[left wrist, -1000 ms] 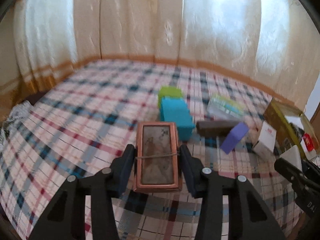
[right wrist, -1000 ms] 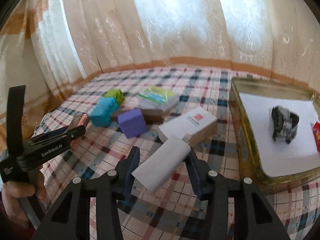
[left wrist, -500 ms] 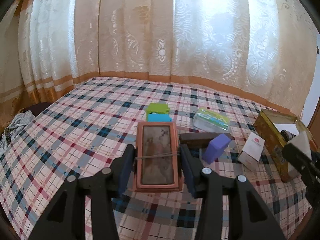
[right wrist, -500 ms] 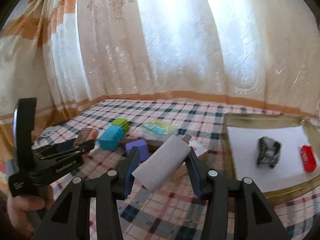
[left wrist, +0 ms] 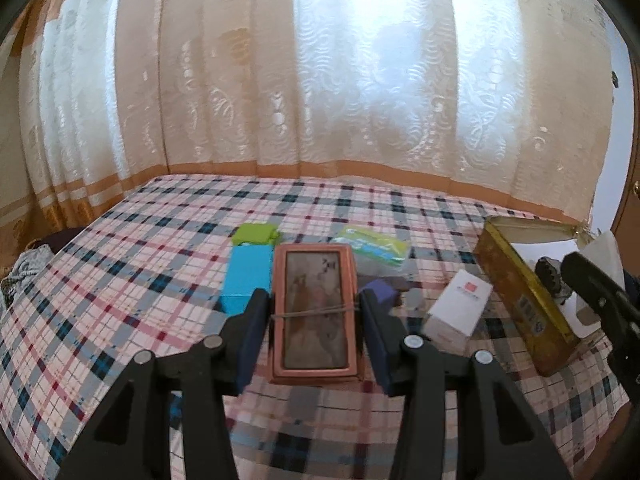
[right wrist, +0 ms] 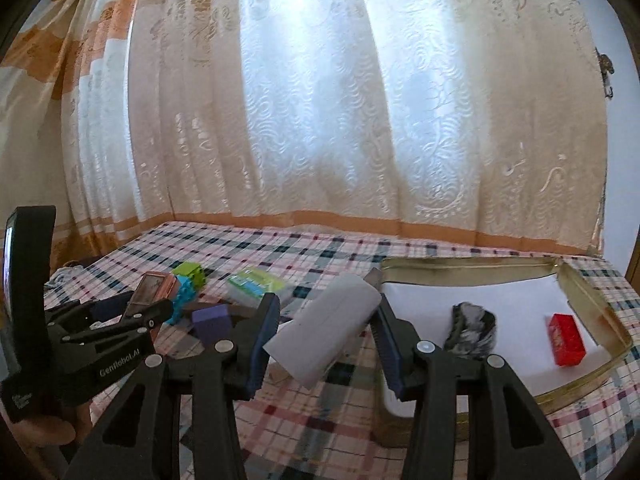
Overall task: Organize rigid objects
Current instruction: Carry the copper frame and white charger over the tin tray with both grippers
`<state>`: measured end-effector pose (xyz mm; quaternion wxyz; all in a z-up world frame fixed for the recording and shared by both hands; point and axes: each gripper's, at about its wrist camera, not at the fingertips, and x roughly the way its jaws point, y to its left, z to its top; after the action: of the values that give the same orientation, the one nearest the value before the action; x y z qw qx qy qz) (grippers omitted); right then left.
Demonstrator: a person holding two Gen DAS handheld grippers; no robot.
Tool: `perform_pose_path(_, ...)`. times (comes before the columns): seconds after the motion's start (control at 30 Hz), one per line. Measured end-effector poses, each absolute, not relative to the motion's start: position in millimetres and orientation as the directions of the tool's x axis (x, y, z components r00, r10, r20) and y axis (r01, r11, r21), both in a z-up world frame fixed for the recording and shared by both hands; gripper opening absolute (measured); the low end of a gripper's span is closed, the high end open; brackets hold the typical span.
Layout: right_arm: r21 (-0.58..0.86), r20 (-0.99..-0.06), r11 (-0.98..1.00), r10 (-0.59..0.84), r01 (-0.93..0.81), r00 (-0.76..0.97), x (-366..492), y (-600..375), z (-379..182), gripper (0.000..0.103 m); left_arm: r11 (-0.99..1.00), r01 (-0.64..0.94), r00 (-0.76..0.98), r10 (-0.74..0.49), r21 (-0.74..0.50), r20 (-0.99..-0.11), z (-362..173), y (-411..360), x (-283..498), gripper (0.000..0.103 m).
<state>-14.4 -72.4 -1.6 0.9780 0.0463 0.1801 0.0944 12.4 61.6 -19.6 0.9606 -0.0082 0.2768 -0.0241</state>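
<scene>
On the plaid tablecloth [left wrist: 120, 280], at the left, a green block [left wrist: 255, 233] lies behind a turquoise block [left wrist: 245, 278], the two touching; just beside them the left gripper [left wrist: 314, 322] holds a copper-framed rectangular box [left wrist: 315, 312] between its fingers, raised above the cloth, with a thin elastic band across its glass face; in the right wrist view the body of this gripper shows the writing "GenRobot.AI"; behind the box lies a clear packet with green print [left wrist: 374, 245], and a purple block [left wrist: 384, 291] is near the right finger; further right stands a white carton with a red square logo [left wrist: 459, 305], its text too small to read; the right gripper [right wrist: 325, 334] is closed on a white box [right wrist: 325, 334], tilted, just beside the gold tin [right wrist: 592, 300]; inside the tin, on white paper, lie a black and grey object [right wrist: 472, 330] and a red box [right wrist: 566, 338].
</scene>
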Motion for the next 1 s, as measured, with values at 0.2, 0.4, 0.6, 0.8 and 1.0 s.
perform_pose_path(0.2, 0.111, -0.332, 0.983, 0.176, -0.147, 0.927, -13.9, -81.5, -0.1, 0.049, 0.997, 0.071, 0.855, -0.071, -0.018, -0.514, -11.7, 40.6, 10.6, 0.046)
perform_pose_path(0.4, 0.076, -0.301, 0.991, 0.131, -0.113, 0.945, -17.2, -90.3, 3.9, 0.049, 0.994, 0.104, 0.861, -0.098, -0.016, -0.499, -2.8, 19.6, 12.7, 0.046)
perform_pose_path(0.6, 0.085, -0.297, 0.993, 0.102, -0.080, 0.950, -15.1, -107.9, 4.3, 0.049, 0.990, 0.140, 0.867, -0.130, -0.015, -0.482, 5.7, -2.5, 13.0, 0.046)
perform_pose_path(0.8, 0.079, -0.308, 0.996, 0.066, -0.044, 0.949, -9.7, -121.0, 2.6, 0.049, 0.986, 0.165, 0.861, -0.154, -0.022, -0.484, 6.9, -18.4, 16.5, 0.046)
perform_pose_path(1.0, 0.081, -0.315, 0.997, 0.032, -0.006, 0.949, -3.8, -137.0, 1.9, 0.049, 0.981, 0.194, 0.856, -0.184, -0.030, -0.483, 8.4, -38.3, 19.7, 0.046)
